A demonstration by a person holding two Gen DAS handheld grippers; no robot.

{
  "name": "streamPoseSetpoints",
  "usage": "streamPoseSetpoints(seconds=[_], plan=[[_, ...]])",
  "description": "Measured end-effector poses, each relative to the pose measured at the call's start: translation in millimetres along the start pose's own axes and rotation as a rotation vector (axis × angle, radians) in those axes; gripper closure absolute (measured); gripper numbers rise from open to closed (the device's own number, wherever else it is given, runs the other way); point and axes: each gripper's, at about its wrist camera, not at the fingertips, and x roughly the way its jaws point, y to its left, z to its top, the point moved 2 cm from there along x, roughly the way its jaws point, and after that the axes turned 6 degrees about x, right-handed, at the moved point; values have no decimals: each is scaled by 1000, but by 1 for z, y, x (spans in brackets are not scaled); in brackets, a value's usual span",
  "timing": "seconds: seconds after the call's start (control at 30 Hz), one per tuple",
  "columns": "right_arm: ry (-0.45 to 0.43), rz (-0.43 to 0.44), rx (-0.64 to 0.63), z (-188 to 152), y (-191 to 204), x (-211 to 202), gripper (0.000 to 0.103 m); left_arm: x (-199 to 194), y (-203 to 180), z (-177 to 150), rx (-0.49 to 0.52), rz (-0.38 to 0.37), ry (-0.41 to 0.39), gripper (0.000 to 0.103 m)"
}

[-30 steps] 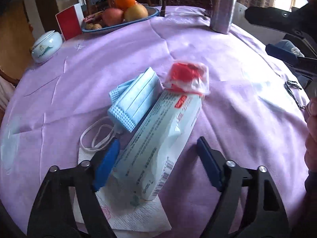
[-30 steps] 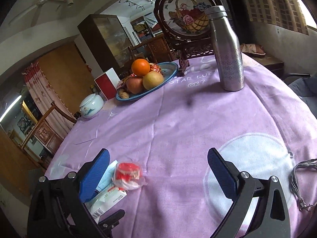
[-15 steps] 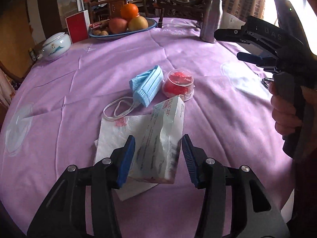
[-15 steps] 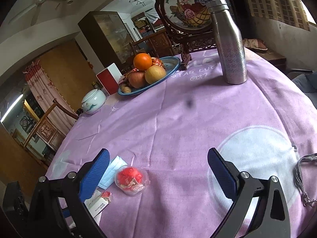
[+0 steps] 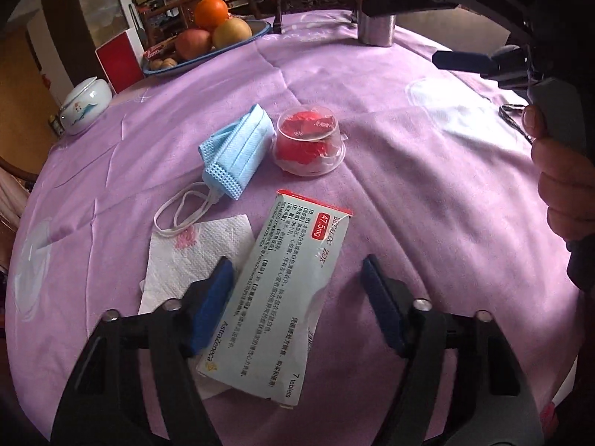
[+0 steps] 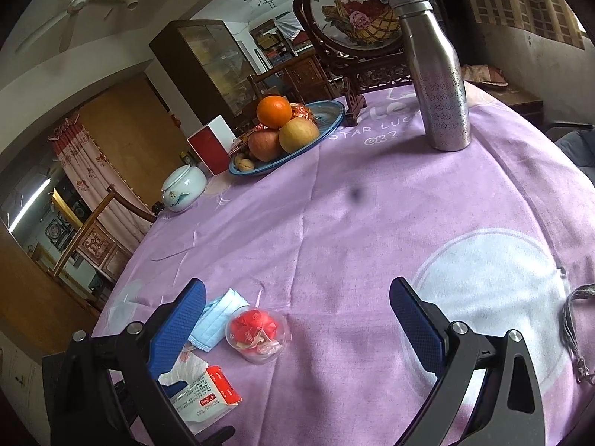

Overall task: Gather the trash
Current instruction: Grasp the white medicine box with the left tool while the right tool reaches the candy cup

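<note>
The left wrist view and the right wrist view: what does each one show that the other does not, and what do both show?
Only the left wrist view shows the mask's white ear loops and a hand holding the right gripper. Only the right wrist view shows the whole steel bottle and a ceiling fan. Both show the medicine box, blue face mask, clear cup of red wrappers and fruit plate.

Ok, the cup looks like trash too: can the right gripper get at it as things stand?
Probably yes. The right gripper is open and empty, the plastic cup sits on the cloth between its fingers' line, with only the mask beside it.
</note>
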Motion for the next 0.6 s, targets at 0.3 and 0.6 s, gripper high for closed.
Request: streamPoseSetpoints(seconds=[0.3, 0.6], plan=[[20, -39, -104, -10, 14, 9, 6, -46, 50, -2, -154, 75, -149, 56], [124, -11, -242, -31, 37, 35, 16, -46, 172, -54, -443, 176, -114, 56]])
